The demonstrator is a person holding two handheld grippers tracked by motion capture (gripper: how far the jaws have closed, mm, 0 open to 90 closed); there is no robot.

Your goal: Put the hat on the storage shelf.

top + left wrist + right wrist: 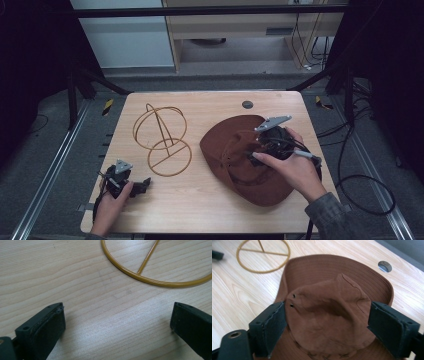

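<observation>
A brown wide-brimmed hat [250, 190] lies on the right half of the wooden table [200, 200]. My right gripper [251, 148] hangs over it, open. In the right gripper view its jaws straddle the hat's soft crown [329, 302], with each pad close against one side of it. A gold wire hat stand [162, 137] stands at centre left, with a round base ring [170, 157]. My left gripper [143, 183] rests low at the front left, open, pointing toward the ring. The left gripper view shows bare wood between its jaws and the ring's edge [155, 281] just beyond.
A round cable hole [247, 104] sits in the table near the far edge, behind the hat. Black frame bars and cables surround the table. A cable trails off the right side. Bare wood lies between the stand and the hat.
</observation>
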